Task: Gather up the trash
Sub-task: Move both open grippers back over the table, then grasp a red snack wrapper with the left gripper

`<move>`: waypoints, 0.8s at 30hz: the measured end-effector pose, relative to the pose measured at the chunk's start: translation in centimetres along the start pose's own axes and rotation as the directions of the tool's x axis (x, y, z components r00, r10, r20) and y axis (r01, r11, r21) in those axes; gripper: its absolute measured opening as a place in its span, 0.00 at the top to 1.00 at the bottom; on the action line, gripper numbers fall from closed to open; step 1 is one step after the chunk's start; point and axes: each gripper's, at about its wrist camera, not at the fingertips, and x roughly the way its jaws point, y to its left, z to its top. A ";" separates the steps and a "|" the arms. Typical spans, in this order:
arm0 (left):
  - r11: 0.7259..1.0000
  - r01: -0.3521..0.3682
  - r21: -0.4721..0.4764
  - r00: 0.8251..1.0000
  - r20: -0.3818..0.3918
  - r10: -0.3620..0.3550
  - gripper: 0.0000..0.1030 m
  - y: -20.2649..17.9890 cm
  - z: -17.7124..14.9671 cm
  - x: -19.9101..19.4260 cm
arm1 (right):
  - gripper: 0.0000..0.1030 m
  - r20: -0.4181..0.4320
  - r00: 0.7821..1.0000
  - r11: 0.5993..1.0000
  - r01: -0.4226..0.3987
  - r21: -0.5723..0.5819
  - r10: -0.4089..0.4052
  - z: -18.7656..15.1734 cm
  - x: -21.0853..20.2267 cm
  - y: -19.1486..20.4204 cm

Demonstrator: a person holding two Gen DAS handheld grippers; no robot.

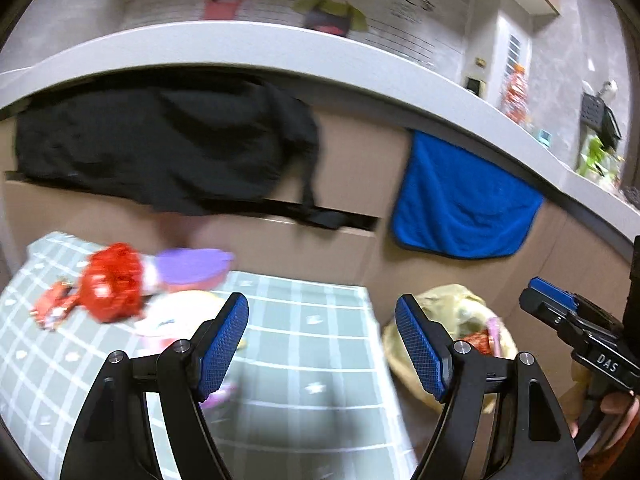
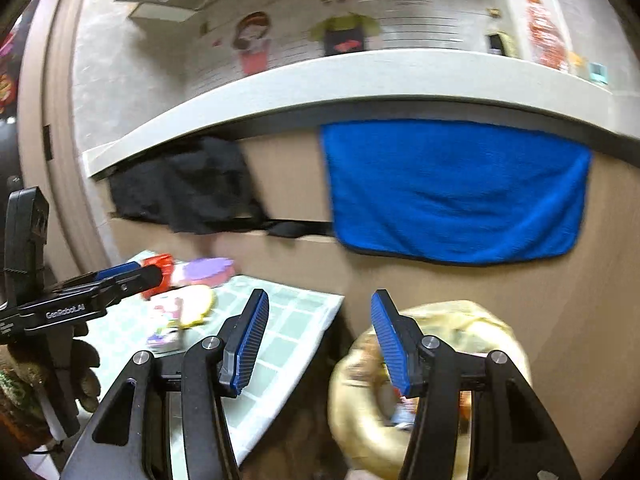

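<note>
Both views are motion-blurred. A small table with a green checked cloth carries trash: a crumpled red wrapper, a purple packet and a pale yellow-white wrapper. A yellowish trash bag sits open beside the table's right edge, with wrappers inside. My left gripper hovers open over the cloth, nothing between its blue pads. My right gripper is open too, above the gap between table and bag, and shows in the left wrist view.
Behind the table runs a counter with beige cabinet fronts. A black cloth hangs from a drawer, a blue towel to its right. A gloved hand holds the left gripper.
</note>
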 end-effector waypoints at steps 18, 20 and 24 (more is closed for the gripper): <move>0.936 -0.252 -0.245 0.967 -0.091 0.237 0.23 25.1 -2.8 -3.0 | 0.51 -0.067 0.975 0.969 -0.218 -0.114 0.212 1.5 5.8 14.4; 0.920 -0.269 -0.285 0.961 -0.144 0.237 0.23 27.9 -3.2 -1.5 | 0.51 -0.086 0.974 0.968 -0.220 -0.123 0.211 1.1 6.9 15.3; 0.907 -0.310 -0.286 0.945 -0.196 0.261 0.23 31.1 -3.5 1.3 | 0.51 -0.142 0.965 0.964 -0.237 -0.116 0.220 0.2 9.6 16.2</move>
